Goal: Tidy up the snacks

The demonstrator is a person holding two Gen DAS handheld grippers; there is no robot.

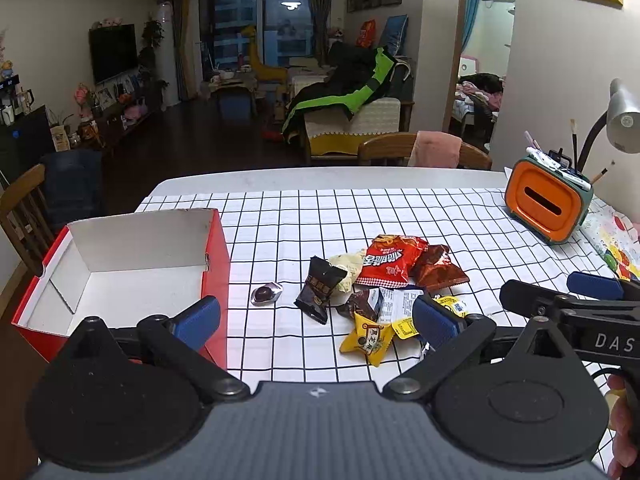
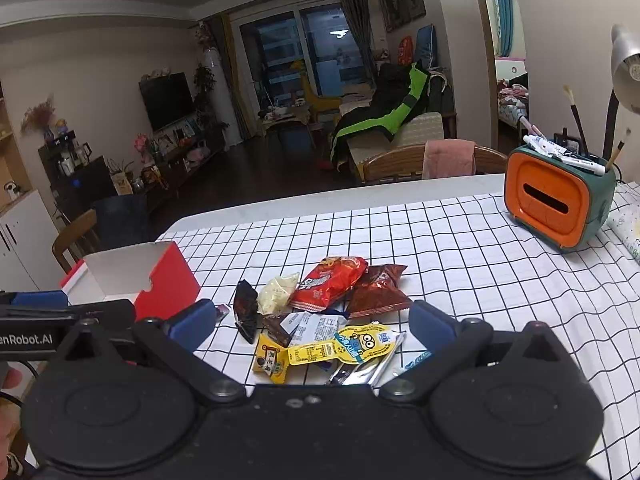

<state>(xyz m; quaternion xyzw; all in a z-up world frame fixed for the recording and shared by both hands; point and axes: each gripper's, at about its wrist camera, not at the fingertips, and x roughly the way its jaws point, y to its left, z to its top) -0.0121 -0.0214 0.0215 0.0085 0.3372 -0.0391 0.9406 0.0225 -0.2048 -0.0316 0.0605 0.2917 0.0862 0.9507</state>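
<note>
The grey metal desk lamp (image 1: pixel 624 120) was cut off by the right edge; small white-printed sachets (image 2: pixel 316 326) lay half buried under the yellow cartoon packet (image 2: pixel 352 346), print unreadable.

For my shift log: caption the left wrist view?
Open left tool hovers over snack pile, empty red box alongside.

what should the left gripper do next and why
Probably lower the open left gripper onto the small silver-wrapped candy. It lies alone, nearest the empty red box, apart from the snack pile, so it looks the easiest first pick. Nothing is held yet.
</note>
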